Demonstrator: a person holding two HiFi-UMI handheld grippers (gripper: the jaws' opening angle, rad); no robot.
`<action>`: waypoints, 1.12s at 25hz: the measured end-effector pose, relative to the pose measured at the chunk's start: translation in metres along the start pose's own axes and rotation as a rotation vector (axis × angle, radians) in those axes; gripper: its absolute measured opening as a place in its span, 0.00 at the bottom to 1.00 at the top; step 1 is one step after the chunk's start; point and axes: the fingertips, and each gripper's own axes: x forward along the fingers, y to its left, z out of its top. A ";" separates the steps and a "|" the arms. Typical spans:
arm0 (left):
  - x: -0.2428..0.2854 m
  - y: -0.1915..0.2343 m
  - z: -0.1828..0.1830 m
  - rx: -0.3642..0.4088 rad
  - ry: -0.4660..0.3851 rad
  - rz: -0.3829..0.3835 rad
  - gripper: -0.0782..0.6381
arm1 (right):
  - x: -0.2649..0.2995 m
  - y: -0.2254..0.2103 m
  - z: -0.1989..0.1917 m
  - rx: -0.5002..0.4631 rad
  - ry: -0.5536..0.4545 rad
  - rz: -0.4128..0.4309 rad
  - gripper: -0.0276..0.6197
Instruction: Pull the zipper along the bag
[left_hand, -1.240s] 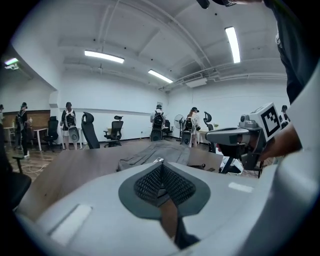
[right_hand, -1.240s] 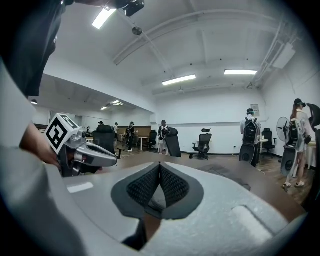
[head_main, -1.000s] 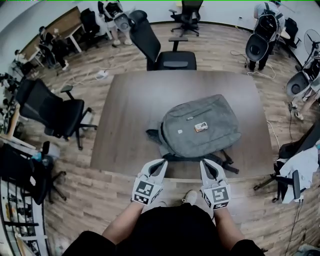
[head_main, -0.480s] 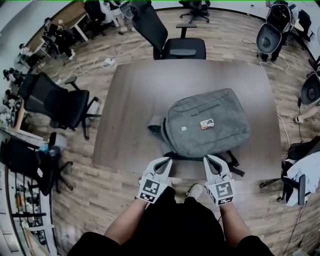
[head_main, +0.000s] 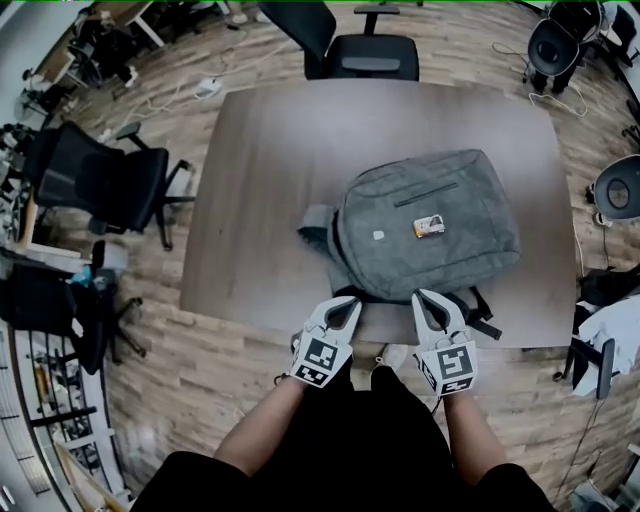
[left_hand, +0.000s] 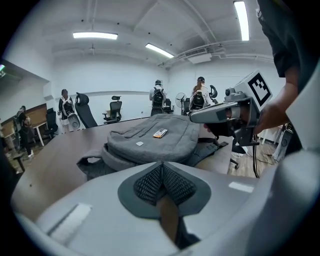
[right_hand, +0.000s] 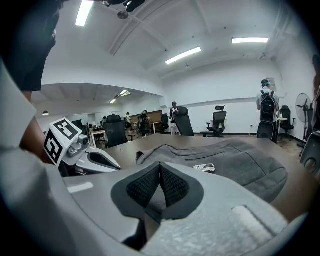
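A grey backpack (head_main: 430, 228) lies flat on the brown table (head_main: 270, 190), its black straps hanging toward the near edge. A small orange and white tag (head_main: 428, 227) sits on its front panel, below a short pocket zipper (head_main: 426, 194). My left gripper (head_main: 345, 307) hovers at the table's near edge, just short of the bag's lower left corner, jaws shut and empty. Beside it my right gripper (head_main: 426, 302) hangs over the bag's straps, also shut with nothing held. The bag (left_hand: 155, 137) shows ahead in the left gripper view and the bag (right_hand: 235, 160) in the right gripper view.
A black office chair (head_main: 360, 50) stands at the table's far side and another black chair (head_main: 100, 185) to the left. More chairs and cables lie on the wooden floor (head_main: 200, 370) around. People stand at the far wall in the gripper views.
The head camera has moved forward over the table, so the bag sits closer and more central. Both grippers have advanced to the table's near edge, still shut.
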 end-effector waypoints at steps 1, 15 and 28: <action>0.003 0.000 -0.003 -0.009 0.009 -0.001 0.16 | 0.002 0.000 -0.002 -0.007 0.007 0.002 0.05; 0.031 0.010 -0.023 0.004 0.104 0.043 0.32 | 0.014 0.018 -0.022 -0.055 0.070 0.062 0.05; 0.040 0.005 -0.028 0.054 0.178 -0.077 0.15 | 0.014 0.017 -0.025 -0.064 0.081 0.052 0.05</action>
